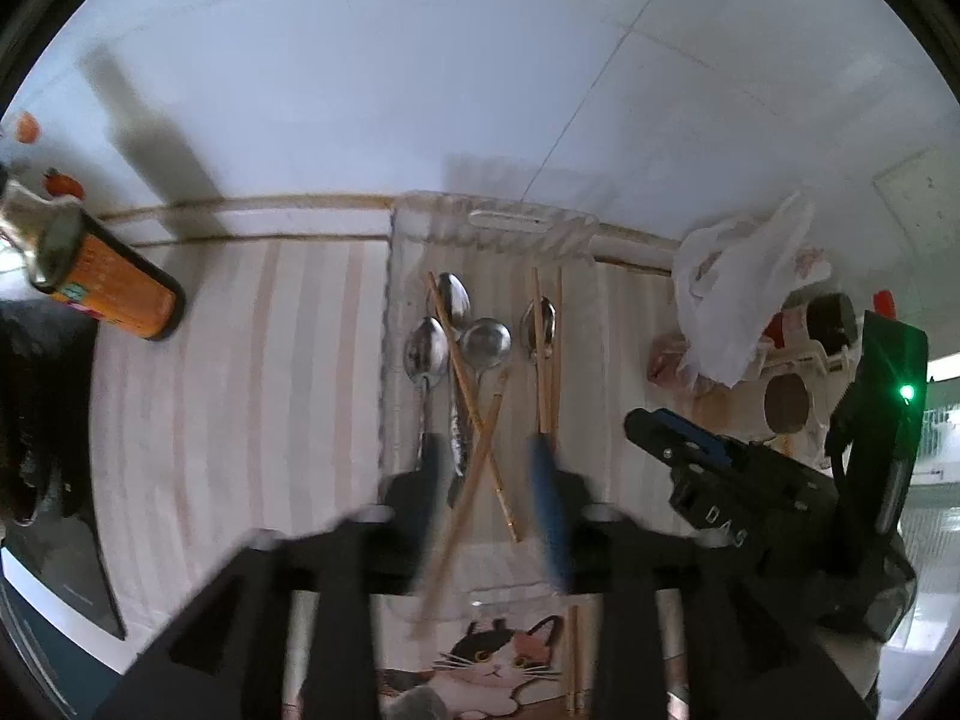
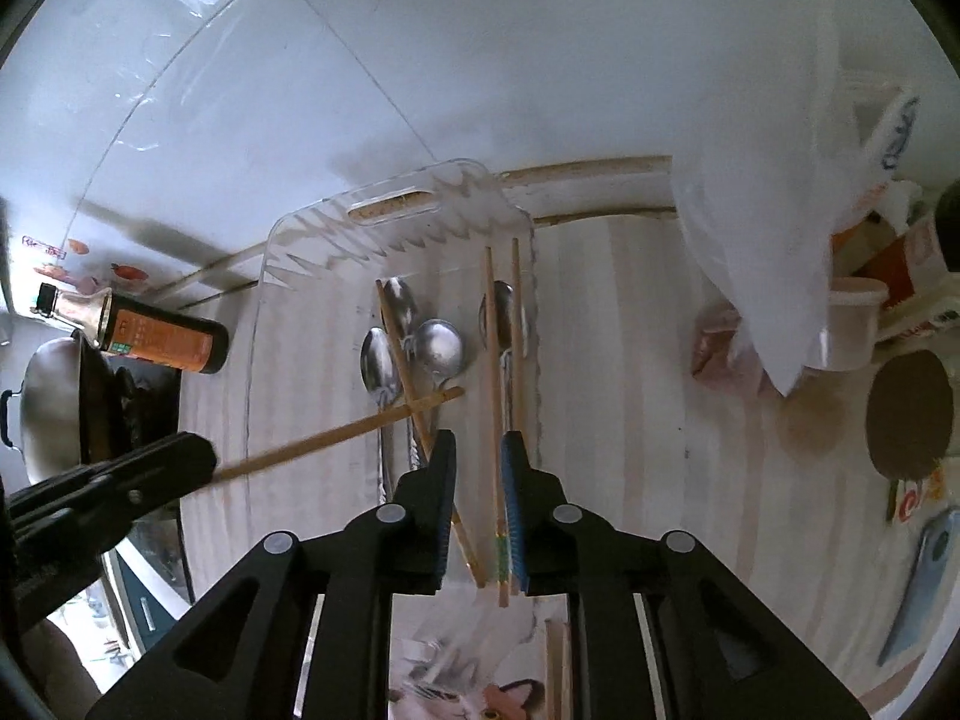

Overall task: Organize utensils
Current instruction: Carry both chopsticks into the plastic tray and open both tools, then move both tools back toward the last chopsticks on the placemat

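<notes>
A clear plastic tray on the striped cloth holds several steel spoons and wooden chopsticks. It also shows in the left wrist view, with the spoons in it. My left gripper hovers over the tray's near end with its jaws wide apart. One chopstick lies between them and slants toward the camera; the view is blurred. In the right wrist view that chopstick runs from the left gripper across the tray. My right gripper is open above the right chopstick pair.
An orange sauce bottle lies left of the tray, near a wok. A white plastic bag and containers stand on the right. A cat-print mat lies at the near edge. The tiled wall is behind.
</notes>
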Available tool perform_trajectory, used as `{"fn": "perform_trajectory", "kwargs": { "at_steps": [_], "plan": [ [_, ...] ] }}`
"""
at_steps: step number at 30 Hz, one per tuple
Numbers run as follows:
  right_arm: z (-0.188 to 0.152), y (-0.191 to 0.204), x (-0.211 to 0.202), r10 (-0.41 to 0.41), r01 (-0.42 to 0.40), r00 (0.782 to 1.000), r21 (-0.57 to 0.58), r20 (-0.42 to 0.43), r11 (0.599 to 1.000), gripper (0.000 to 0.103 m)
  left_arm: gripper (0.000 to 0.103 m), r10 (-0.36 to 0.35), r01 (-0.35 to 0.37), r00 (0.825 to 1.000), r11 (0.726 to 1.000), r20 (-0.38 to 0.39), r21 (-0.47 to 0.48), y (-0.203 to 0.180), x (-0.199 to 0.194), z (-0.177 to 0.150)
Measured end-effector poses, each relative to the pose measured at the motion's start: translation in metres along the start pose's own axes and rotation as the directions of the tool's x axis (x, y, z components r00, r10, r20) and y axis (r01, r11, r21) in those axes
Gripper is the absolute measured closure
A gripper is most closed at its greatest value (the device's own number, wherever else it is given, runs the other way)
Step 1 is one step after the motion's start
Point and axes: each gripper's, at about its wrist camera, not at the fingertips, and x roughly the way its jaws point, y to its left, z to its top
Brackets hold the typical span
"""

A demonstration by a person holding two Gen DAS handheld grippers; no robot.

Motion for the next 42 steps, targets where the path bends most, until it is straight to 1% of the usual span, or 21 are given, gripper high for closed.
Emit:
{"fn": "perform_trajectory", "kwargs": {
  "at_steps": [2, 4, 5, 6, 7, 8, 10, 12, 14, 17, 18, 20, 21, 22, 24, 26, 32, 34, 36, 39, 42],
  "plan": [
    [-0.004, -0.005, -0.007, -0.001, 0.001, 1.0, 0.005, 0.01, 1.0, 0.081, 0.04, 0.025, -0.025, 0.999, 1.0, 0.042, 0.015, 0.0, -0.011, -0.009],
    [-0.012, -0.01, -0.014, -0.003, 0.003, 1.0, 0.01, 0.021, 1.0, 0.081, 0.038, 0.057, -0.058, 0.996, 0.998, 0.075, 0.02, 0.002, -0.019, -0.017],
    [-0.017, -0.012, -0.018, -0.005, 0.005, 1.0, 0.014, 0.03, 1.0, 0.081, 0.032, 0.088, -0.09, 0.991, 0.996, 0.1, 0.017, 0.004, -0.024, -0.023],
    [-0.02, -0.015, -0.022, -0.007, 0.007, 0.999, 0.016, 0.037, 1.0, 0.081, 0.023, 0.111, -0.113, 0.987, 0.993, 0.119, 0.015, 0.006, -0.027, -0.027],
    [-0.025, -0.018, -0.026, -0.01, 0.009, 0.999, 0.021, 0.045, 1.0, 0.081, 0.018, 0.134, -0.137, 0.981, 0.991, 0.144, 0.011, 0.008, -0.031, -0.033],
    [-0.03, -0.021, -0.029, -0.011, 0.01, 0.999, 0.026, 0.052, 1.0, 0.081, 0.011, 0.157, -0.161, 0.973, 0.987, 0.171, 0.005, 0.01, -0.034, -0.041],
    [-0.043, -0.029, -0.038, -0.019, 0.017, 0.997, 0.036, 0.071, 0.999, 0.08, 0.008, 0.183, -0.186, 0.961, 0.983, 0.208, -0.007, 0.014, -0.038, -0.054],
    [-0.057, -0.04, -0.045, -0.018, 0.014, 0.997, 0.049, 0.08, 0.999, 0.077, 0.0, 0.202, -0.203, 0.95, 0.979, 0.237, -0.018, 0.017, -0.037, -0.069],
    [-0.074, -0.05, -0.048, -0.015, 0.01, 0.997, 0.065, 0.079, 0.998, 0.077, 0.0, 0.215, -0.217, 0.942, 0.976, 0.258, -0.022, 0.018, -0.033, -0.086],
    [-0.103, -0.065, -0.048, -0.018, 0.013, 0.998, 0.076, 0.067, 0.997, 0.076, 0.0, 0.244, -0.246, 0.935, 0.969, 0.257, -0.024, 0.017, -0.021, -0.112],
    [-0.114, -0.069, -0.045, -0.021, 0.017, 0.998, 0.078, 0.056, 0.997, 0.076, 0.0, 0.273, -0.273, 0.928, 0.961, 0.253, -0.035, 0.017, -0.017, -0.122],
    [-0.135, -0.077, -0.036, -0.025, 0.023, 0.999, 0.087, 0.027, 0.996, 0.076, 0.0, 0.345, -0.342, 0.907, 0.938, 0.242, -0.056, 0.017, -0.006, -0.143],
    [-0.146, -0.082, -0.029, -0.026, 0.025, 1.0, 0.094, 0.007, 0.995, 0.076, 0.0, 0.358, -0.354, 0.905, 0.933, 0.23, -0.059, 0.017, 0.0, -0.151],
    [-0.156, -0.085, -0.022, -0.026, 0.027, 1.0, 0.098, -0.013, 0.995, 0.076, 0.0, 0.356, -0.352, 0.91, 0.934, 0.214, -0.056, 0.018, 0.007, -0.158],
    [-0.175, -0.091, -0.005, -0.024, 0.03, 0.998, 0.112, -0.056, 0.993, 0.076, 0.0, 0.334, -0.329, 0.929, 0.943, 0.157, -0.061, 0.02, 0.023, -0.172],
    [-0.191, -0.095, 0.012, -0.024, 0.035, 0.995, 0.118, -0.094, 0.992, 0.077, 0.0, 0.32, -0.316, 0.939, 0.947, 0.124, -0.051, 0.018, 0.034, -0.183],
    [-0.214, -0.092, 0.044, -0.028, 0.04, 0.986, 0.076, -0.164, 0.996, 0.077, 0.0, 0.317, -0.318, 0.947, 0.948, 0.046, 0.007, 0.001, 0.068, -0.209],
    [-0.219, -0.087, 0.055, -0.043, 0.053, 0.981, 0.045, -0.188, 0.998, 0.081, 0.0, 0.322, -0.322, 0.946, 0.946, 0.027, 0.017, -0.002, 0.077, -0.214],
    [-0.22, -0.08, 0.055, -0.075, 0.078, 0.982, 0.006, -0.172, 0.997, 0.092, 0.0, 0.325, -0.326, 0.946, 0.945, 0.015, 0.023, -0.006, 0.083, -0.217],
    [-0.221, -0.076, 0.053, -0.098, 0.095, 0.983, -0.021, -0.153, 0.995, 0.096, 0.0, 0.325, -0.325, 0.946, 0.945, 0.0, 0.039, -0.012, 0.091, -0.22],
    [-0.222, -0.074, 0.047, -0.18, 0.176, 0.975, -0.044, -0.132, 0.983, 0.098, 0.0, 0.314, -0.311, 0.949, 0.948, -0.026, 0.066, -0.026, 0.101, -0.223]
  ]
}}
